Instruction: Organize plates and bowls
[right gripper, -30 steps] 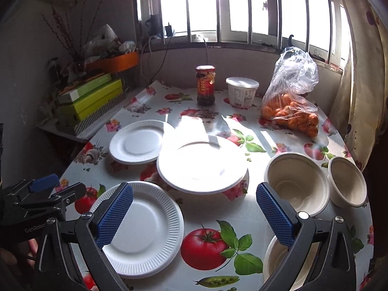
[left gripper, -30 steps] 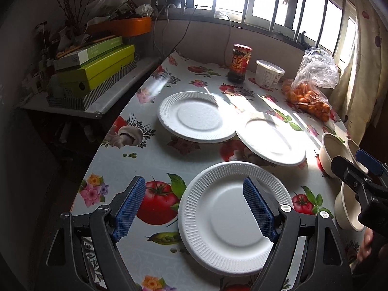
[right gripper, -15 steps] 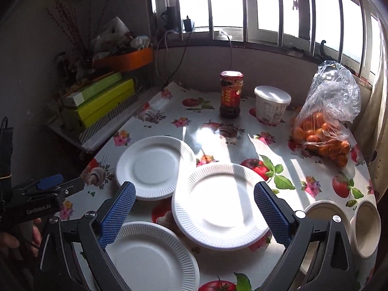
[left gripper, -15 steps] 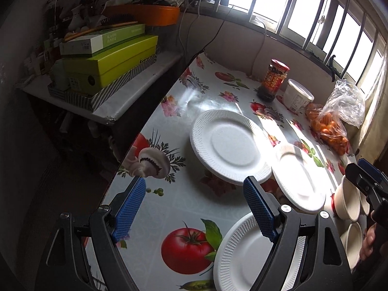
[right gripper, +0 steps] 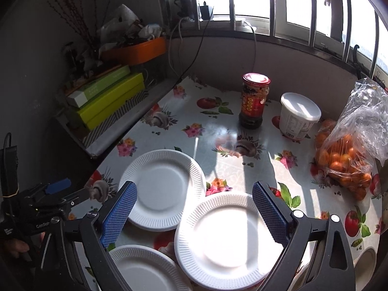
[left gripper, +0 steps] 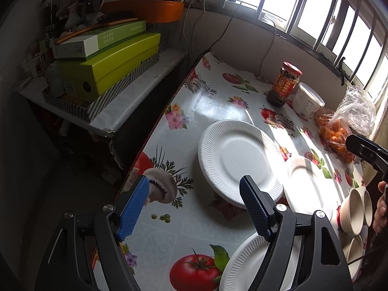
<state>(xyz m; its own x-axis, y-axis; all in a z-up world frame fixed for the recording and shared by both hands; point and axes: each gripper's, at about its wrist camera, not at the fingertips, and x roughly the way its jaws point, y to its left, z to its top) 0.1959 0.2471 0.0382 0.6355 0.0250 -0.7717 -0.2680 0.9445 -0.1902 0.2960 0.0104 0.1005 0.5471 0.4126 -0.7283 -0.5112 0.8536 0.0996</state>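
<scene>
White paper plates (right gripper: 162,189) spread singly (unstacked); left gripper (left gripper: 194,208), right gripper (right gripper: 194,215) wide, empty, poised for gathering.

matt ribbed paper plates (right gripper: 163,190), glossy tablecloth (right gripper: 232,167)

Three white paper plates were counted on the tabletop (right gripper: 242,169): the far plate (right gripper: 161,189) lay nearest the jar, the middle plate (right gripper: 225,240) just beside it, and the near plate (right gripper: 143,269) farthest from the jar. Three cream bowls (left gripper: 352,212) were counted past the middle plate, away from the jar. One red-lidded jar (right gripper: 253,100) was seen, with one white lidded tub (right gripper: 299,116) just beside it and one bag of oranges (right gripper: 346,160) beyond the tub.
</scene>
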